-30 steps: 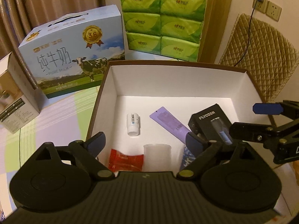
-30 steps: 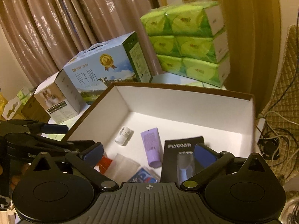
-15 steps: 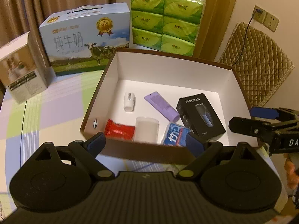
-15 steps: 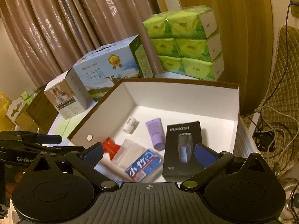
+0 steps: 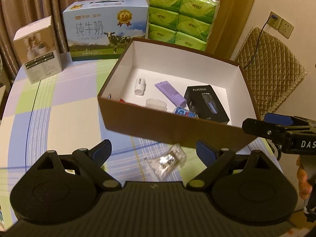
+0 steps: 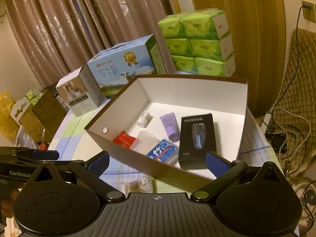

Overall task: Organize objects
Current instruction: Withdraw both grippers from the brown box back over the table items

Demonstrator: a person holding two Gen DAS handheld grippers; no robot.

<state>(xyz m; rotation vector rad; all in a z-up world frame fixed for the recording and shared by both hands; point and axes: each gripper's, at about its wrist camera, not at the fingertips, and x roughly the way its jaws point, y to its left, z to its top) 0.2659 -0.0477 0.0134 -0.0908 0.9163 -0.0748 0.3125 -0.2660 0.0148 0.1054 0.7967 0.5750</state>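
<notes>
Left tool (image 5: 153, 149), spread wide and empty, frames the clear wrapper (image 5: 167, 161) between its fingers.

On the table (image 5: 59, 118), a wrapper (image 5: 167, 161) lies near of the open box (image 5: 167, 126), with the milk carton (image 5: 107, 33) and tissue packs (image 5: 181, 15) behind it.

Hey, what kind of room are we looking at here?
Probably a room in a home: long curtains behind a table with a checked cloth, household stock like a milk carton and tissue packs, and a wall socket.
</notes>
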